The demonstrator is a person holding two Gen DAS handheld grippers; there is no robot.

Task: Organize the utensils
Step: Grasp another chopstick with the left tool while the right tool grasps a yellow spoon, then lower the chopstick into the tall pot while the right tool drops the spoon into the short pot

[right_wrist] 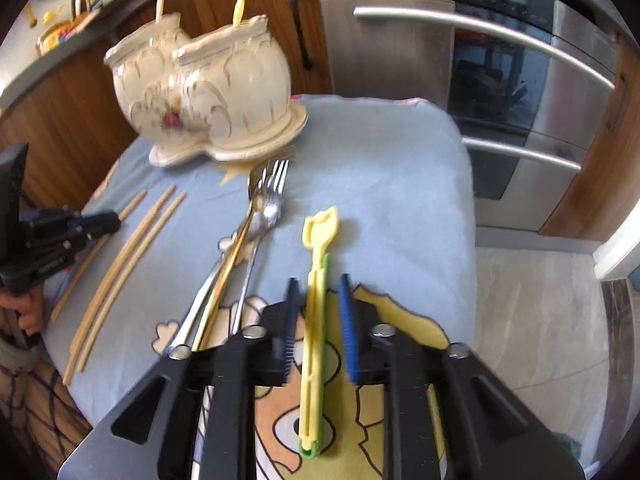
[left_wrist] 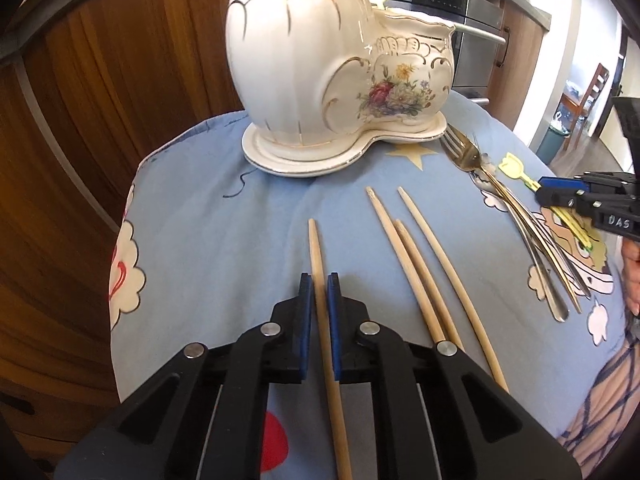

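Note:
A white floral ceramic utensil holder stands on its saucer at the back of the blue cloth; it also shows in the right wrist view. My left gripper straddles a single wooden chopstick lying on the cloth, jaws nearly closed around it. Three more chopsticks lie to its right. My right gripper is open around a yellow-green plastic utensil lying on the cloth. Metal forks and spoons lie in a pile between the grippers.
A yellow utensil and a pale one stick out of the holder. Wooden cabinets stand behind and to the left, a steel oven to the right. The cloth's right edge drops to a tiled floor.

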